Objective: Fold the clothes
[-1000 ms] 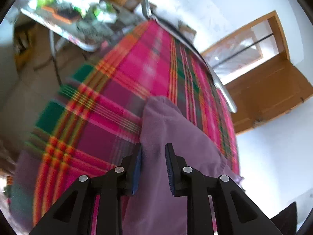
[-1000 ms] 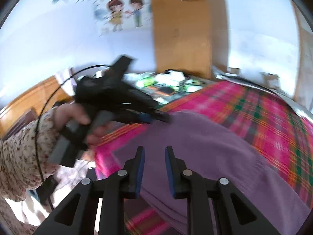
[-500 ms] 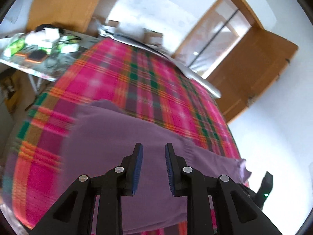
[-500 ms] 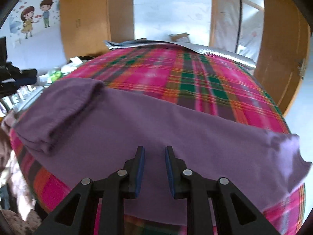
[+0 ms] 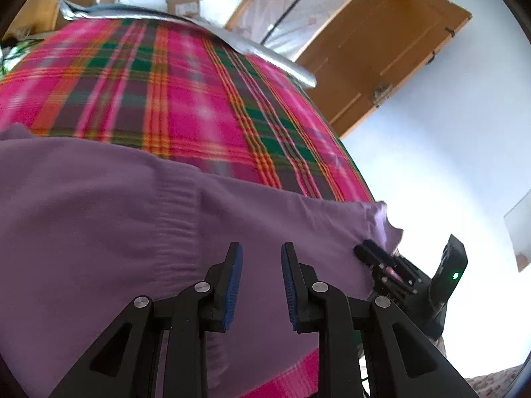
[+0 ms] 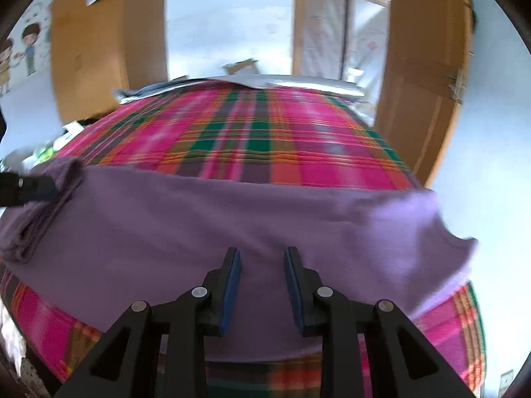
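Purple garment point(image 6: 232, 219): we find it spread on the plaid blanket point(image 6: 265, 139), long axis crosswise to both grippers, left gripper point(image 5: 261, 265) and right gripper point(image 6: 260, 265) over it, jaws apart.

The left gripper point(image 5: 261, 280) points forward and slightly down, its two blue-padded fingers point(image 5: 232, 285) parted with a clear gap between them and nothing held in that gap. The right gripper point(image 6: 262, 282) is posed much the same, its padded fingers point(image 6: 230, 285) spread apart and empty. In the left wrist view the right gripper point(image 5: 375, 255) shows off to the right and just ahead, tips angled inward; there I cannot tell how its jaws stand.
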